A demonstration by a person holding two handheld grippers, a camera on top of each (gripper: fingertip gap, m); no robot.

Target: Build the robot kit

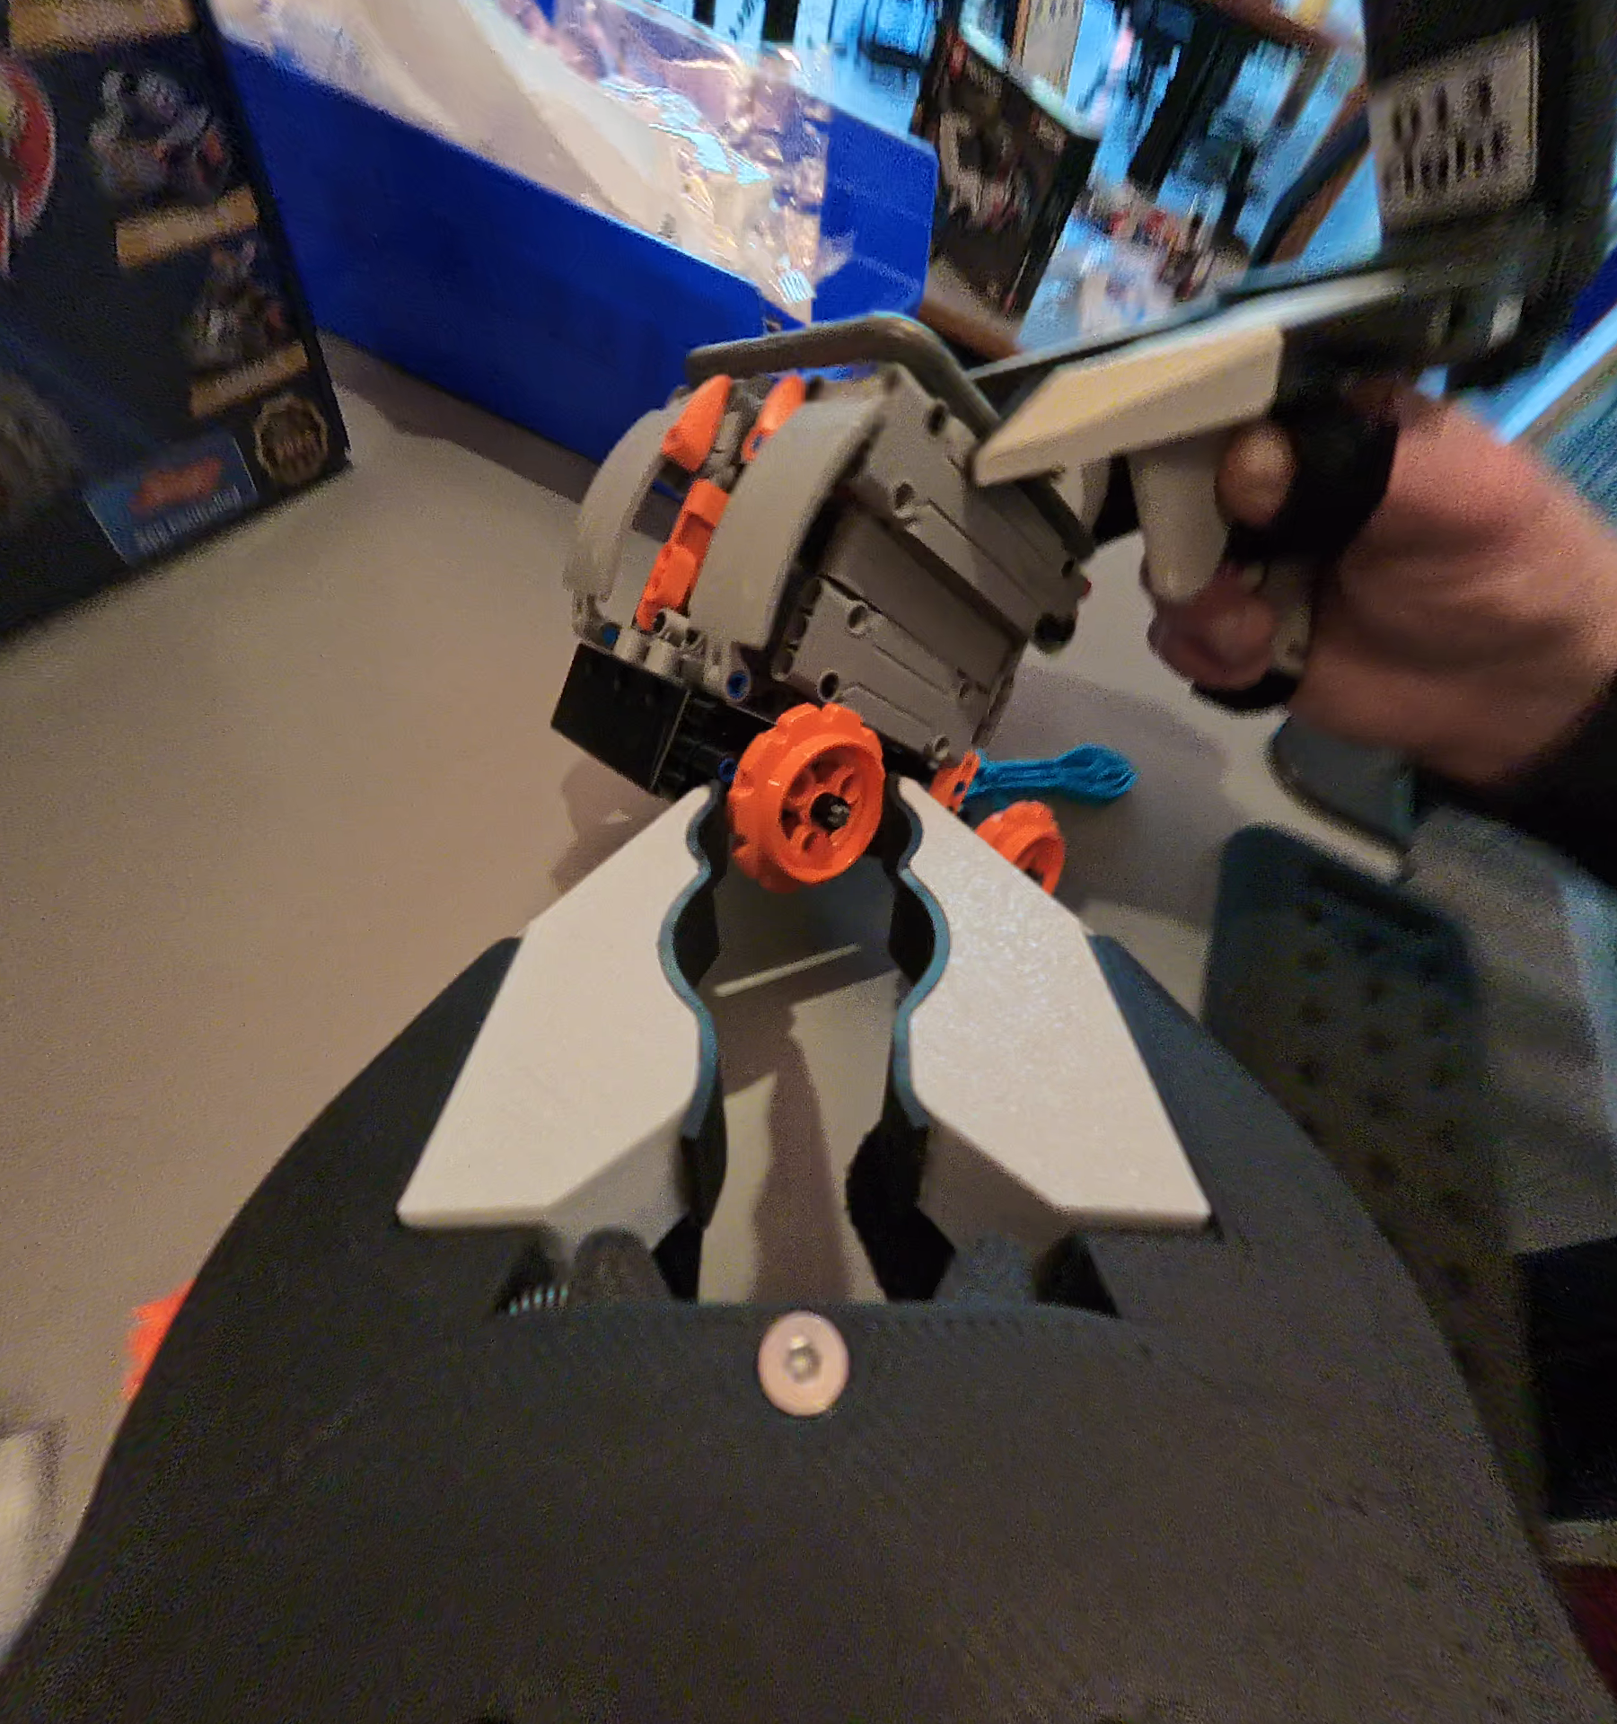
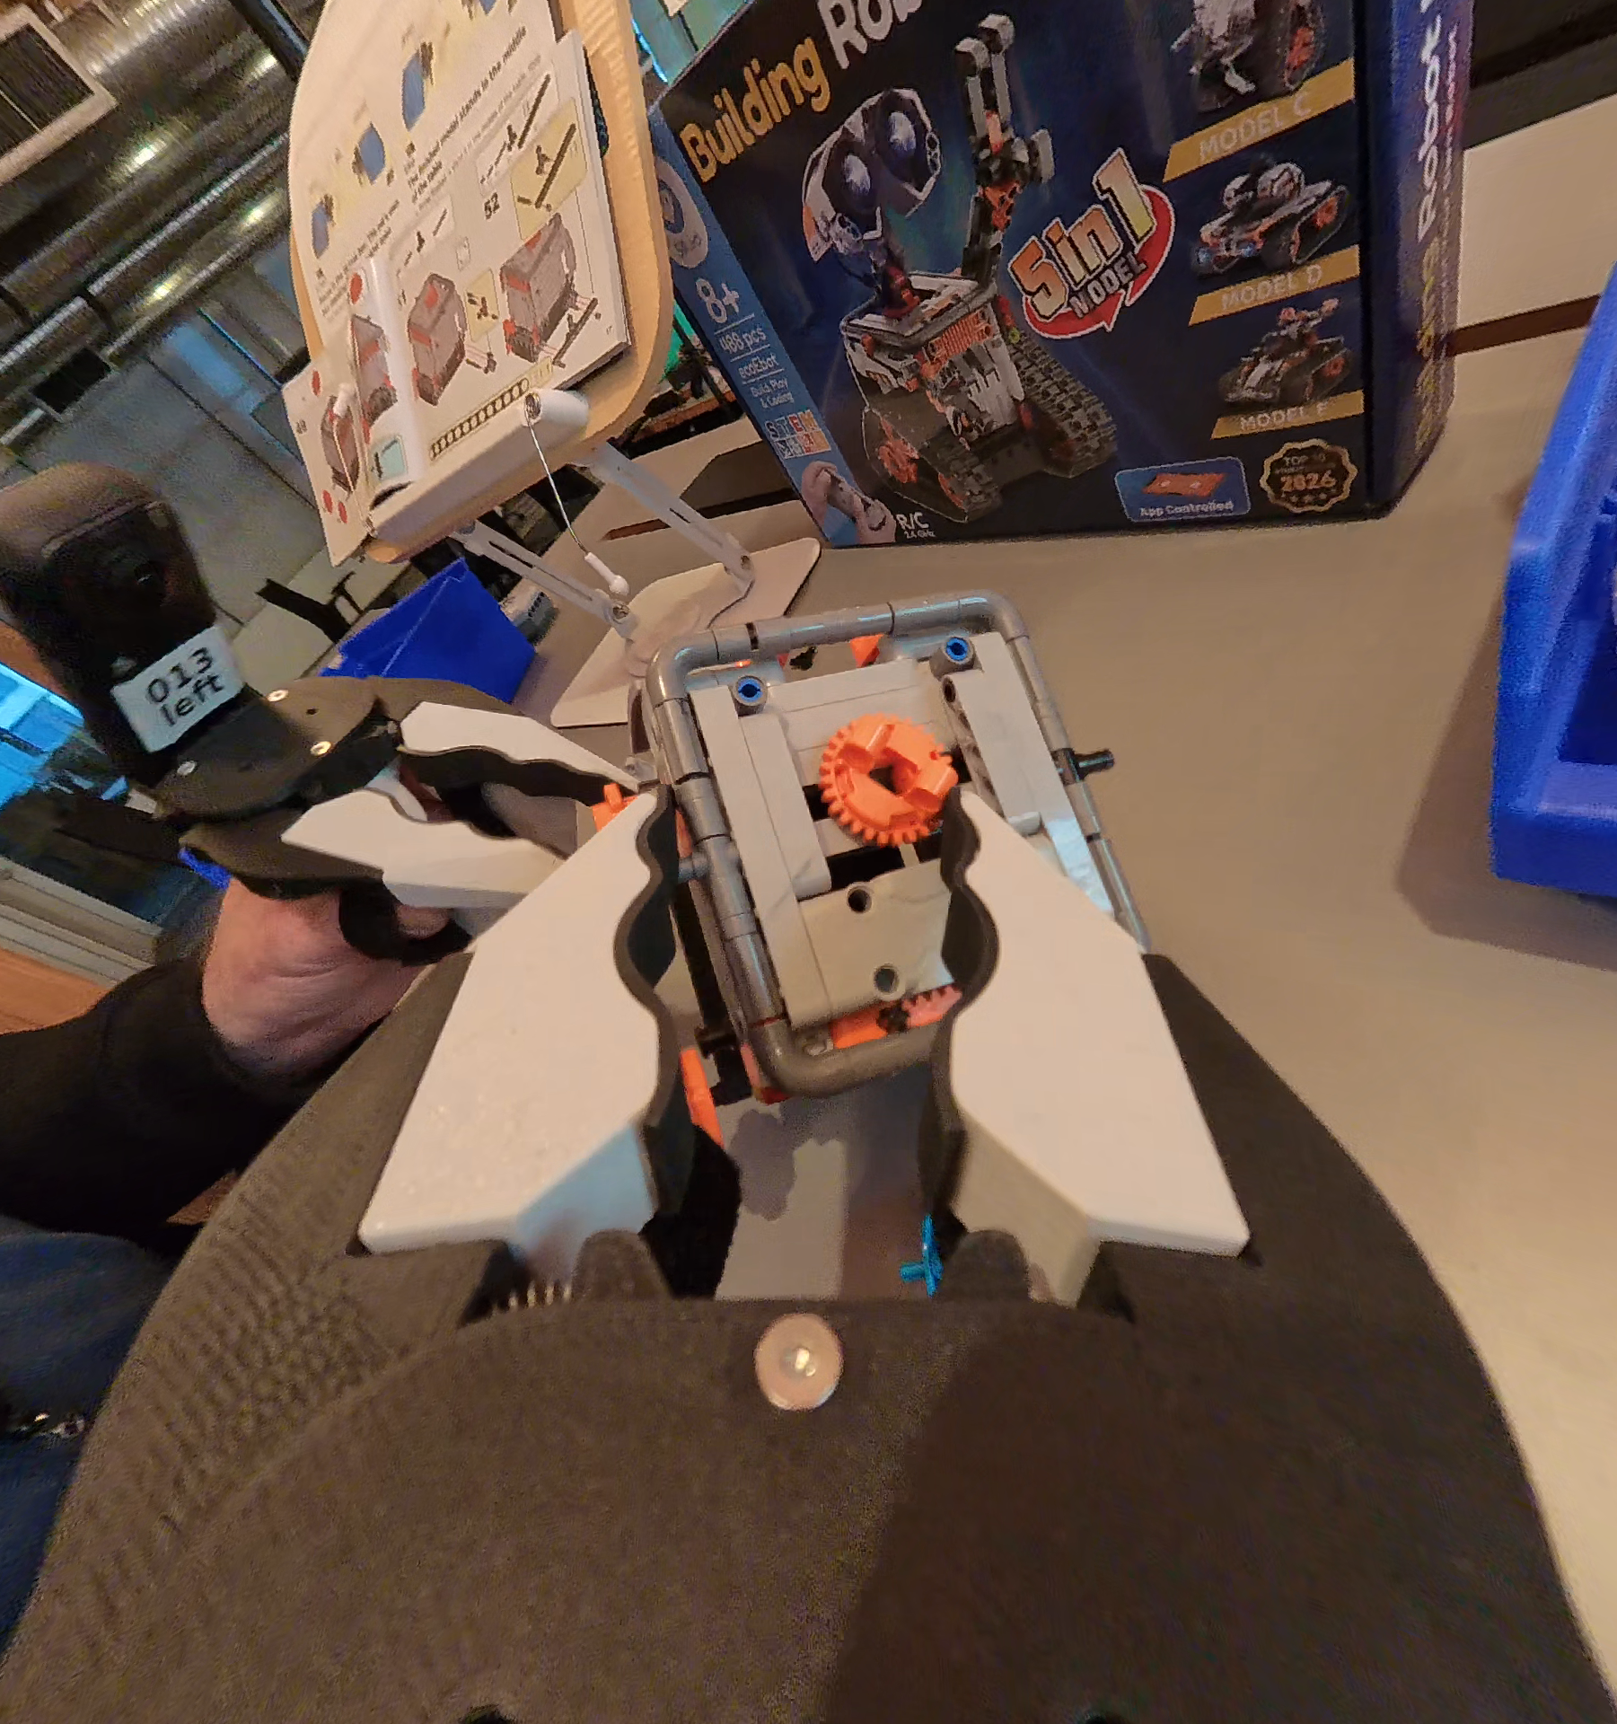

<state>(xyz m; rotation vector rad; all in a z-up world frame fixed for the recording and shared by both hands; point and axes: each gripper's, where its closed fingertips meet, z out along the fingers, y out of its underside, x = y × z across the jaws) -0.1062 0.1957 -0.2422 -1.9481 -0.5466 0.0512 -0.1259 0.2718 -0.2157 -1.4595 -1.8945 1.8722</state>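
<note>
A grey brick-built model (image 1: 879, 578) with orange parts is held tilted just above the table. My left gripper (image 1: 804, 793) is shut on an orange wheel (image 1: 809, 821) fixed at the model's lower side. My right gripper (image 2: 806, 812) is shut on the model's grey body (image 2: 842, 924), inside its grey tube frame. An orange gear (image 2: 888, 770) sits on the model's top face, just beyond the fingertips. The right gripper also shows in the left wrist view (image 1: 1075, 522), clamped on the model's upper edge. The left gripper shows in the right wrist view (image 2: 613, 807), at the model's left side.
A second orange wheel (image 1: 1023, 844) and a teal piece (image 1: 1056, 774) lie on the table under the model. A blue bin (image 2: 1588, 653) stands at the right, a toy box (image 2: 1065, 280) behind, and an open instruction booklet on a stand (image 2: 468, 261) at the back left. Tip to tip, the grippers are about 9 centimeters apart. Both grippers' tips are roughly 15 centimeters from the teal piece (image 1: 1056, 774).
</note>
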